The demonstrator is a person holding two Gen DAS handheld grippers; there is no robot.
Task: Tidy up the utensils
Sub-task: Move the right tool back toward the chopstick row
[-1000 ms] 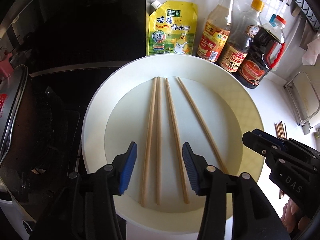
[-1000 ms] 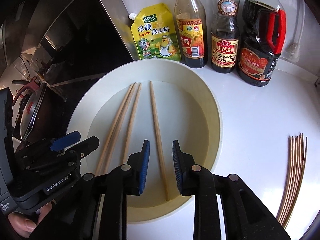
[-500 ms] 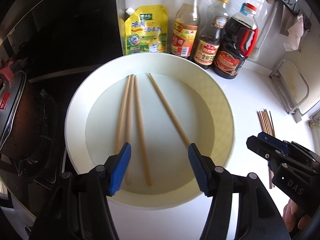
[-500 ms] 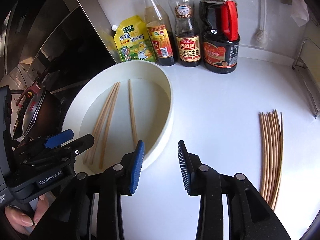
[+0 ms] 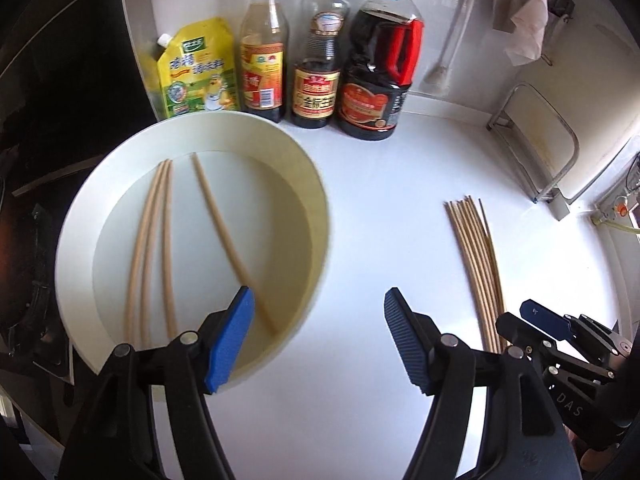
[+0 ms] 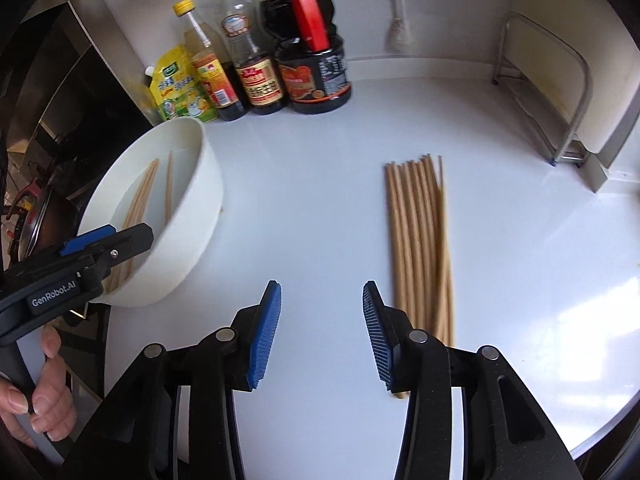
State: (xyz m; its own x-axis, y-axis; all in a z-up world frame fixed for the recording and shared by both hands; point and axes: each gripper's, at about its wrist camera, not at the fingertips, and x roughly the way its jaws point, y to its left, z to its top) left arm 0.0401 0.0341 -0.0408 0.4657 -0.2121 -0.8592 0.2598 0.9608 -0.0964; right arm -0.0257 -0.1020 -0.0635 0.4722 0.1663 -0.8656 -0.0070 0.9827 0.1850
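A white round bowl (image 5: 76, 216) on the counter holds several wooden chopsticks (image 5: 218, 220); it also shows in the right wrist view (image 6: 192, 240). A bundle of several chopsticks (image 5: 478, 268) lies on the white counter to the right, and in the right wrist view (image 6: 420, 240) too. My left gripper (image 5: 318, 340) is open and empty, over the counter just right of the bowl. My right gripper (image 6: 322, 332) is open and empty, just left of the bundle's near end.
A yellow seasoning pouch (image 5: 196, 72) and three sauce bottles (image 5: 316, 52) stand against the back wall. A metal rack (image 6: 560, 92) stands at the right. A stove with a pot (image 6: 36, 216) lies left of the bowl.
Both grippers have moved right, away from the bowl and toward the chopstick bundle. Both have opened wider. The chopsticks in the bowl stay in place.
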